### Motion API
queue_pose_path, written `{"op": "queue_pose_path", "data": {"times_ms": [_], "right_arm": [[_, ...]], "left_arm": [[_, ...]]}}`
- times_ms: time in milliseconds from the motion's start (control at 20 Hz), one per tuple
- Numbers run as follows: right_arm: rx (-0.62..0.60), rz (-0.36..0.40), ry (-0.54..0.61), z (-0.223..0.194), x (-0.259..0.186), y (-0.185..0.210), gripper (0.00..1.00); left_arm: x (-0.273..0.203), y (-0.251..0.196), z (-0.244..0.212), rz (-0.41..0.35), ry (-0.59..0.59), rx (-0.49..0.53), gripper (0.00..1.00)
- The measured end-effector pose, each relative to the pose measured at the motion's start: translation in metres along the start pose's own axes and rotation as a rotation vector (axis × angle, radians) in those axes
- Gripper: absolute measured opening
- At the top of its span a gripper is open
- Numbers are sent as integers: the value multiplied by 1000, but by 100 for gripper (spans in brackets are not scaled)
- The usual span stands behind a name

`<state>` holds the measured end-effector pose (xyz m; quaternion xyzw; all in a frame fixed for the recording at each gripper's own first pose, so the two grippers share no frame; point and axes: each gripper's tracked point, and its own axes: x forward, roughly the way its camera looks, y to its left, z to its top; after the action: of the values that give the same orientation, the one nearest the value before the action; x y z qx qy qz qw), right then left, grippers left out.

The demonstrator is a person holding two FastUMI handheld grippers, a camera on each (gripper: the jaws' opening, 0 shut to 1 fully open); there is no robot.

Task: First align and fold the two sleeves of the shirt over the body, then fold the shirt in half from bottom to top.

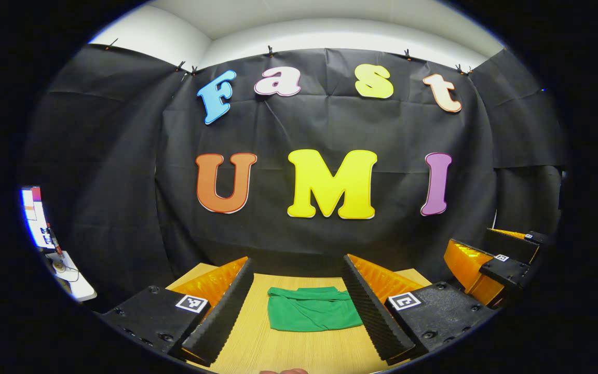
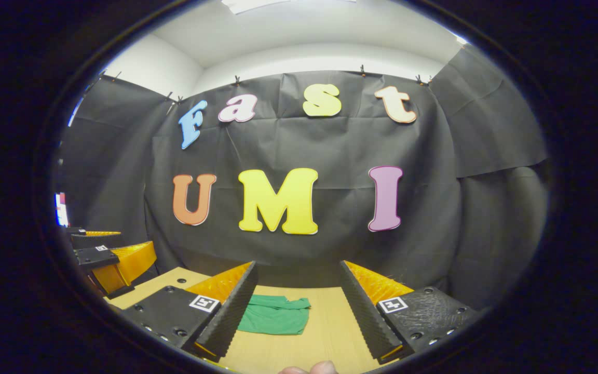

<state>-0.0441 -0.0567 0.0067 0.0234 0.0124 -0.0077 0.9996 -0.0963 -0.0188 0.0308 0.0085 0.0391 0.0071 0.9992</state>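
A green shirt [image 1: 312, 309] lies folded into a small rectangle on the wooden table [image 1: 288, 353], seen between my left gripper's fingers. My left gripper [image 1: 299, 306] is held above the near side of the table, open, with nothing between its fingers. In the right gripper view the same green shirt [image 2: 275, 314] lies ahead and a little left on the table [image 2: 330, 322]. My right gripper [image 2: 296, 306] is also open and holds nothing. The right gripper [image 1: 491, 259] appears at the right edge of the left gripper view, and the left gripper [image 2: 107, 257] at the left edge of the right gripper view.
The black cloth wall [image 1: 330, 130] closes the far side of the table. A lit screen [image 1: 34, 215] and a small white desk [image 1: 70, 278] stand off to the left. A fingertip [image 2: 309, 369] shows at the bottom edge.
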Motion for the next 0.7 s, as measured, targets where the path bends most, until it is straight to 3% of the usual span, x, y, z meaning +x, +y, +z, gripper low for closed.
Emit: {"op": "queue_pose_path", "data": {"times_ms": [700], "right_arm": [[-28, -18, -23, 10, 11, 15, 94]], "left_arm": [[15, 8, 9, -33, -36, 10, 100]]}}
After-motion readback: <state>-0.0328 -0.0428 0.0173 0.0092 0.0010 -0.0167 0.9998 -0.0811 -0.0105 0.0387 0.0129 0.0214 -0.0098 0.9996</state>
